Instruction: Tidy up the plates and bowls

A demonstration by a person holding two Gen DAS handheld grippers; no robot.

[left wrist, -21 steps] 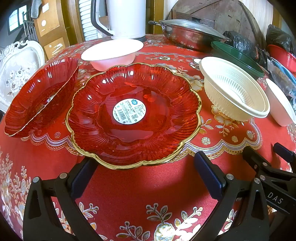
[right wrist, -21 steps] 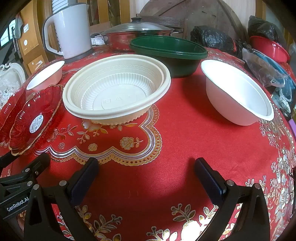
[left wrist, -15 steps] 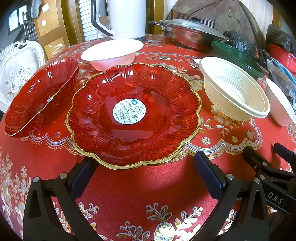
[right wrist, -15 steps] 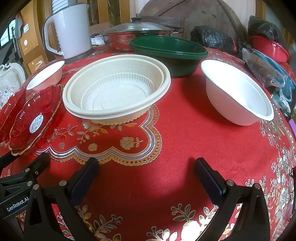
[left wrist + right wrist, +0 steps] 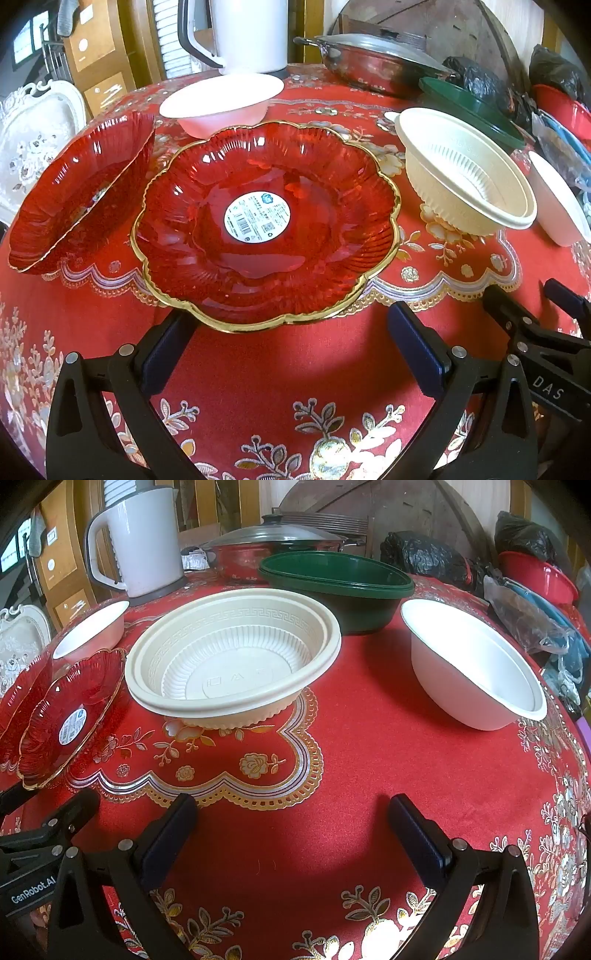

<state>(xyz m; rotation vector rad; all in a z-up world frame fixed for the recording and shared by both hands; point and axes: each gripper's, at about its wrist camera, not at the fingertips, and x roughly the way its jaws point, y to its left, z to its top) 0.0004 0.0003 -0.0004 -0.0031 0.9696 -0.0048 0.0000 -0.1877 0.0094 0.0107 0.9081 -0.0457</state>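
A red glass plate with a gold scalloped rim lies flat on a counter covered by a red, gold-patterned cloth. A round white sticker sits in its middle. Its near edge lies just beyond the tips of the left gripper, roughly centred between the two fingers, which stand wide apart with nothing between them. The left finger's tip is right at the plate's near rim; whether it touches cannot be told.

Touching that plate on its left is a second red plate, which appears tilted. A small white bowl sits just beyond the two plates.

To the right of the sticker plate, a cream ribbed bowl rests on the cloth, beyond the right gripper and slightly to its left. That gripper's fingers are also spread wide and empty, over bare cloth. A larger white bowl stands apart to the right. A dark green bowl sits behind the cream one.

At the far edge of the counter are a white electric kettle and a lidded metal pot. Black bags lie at the far right.
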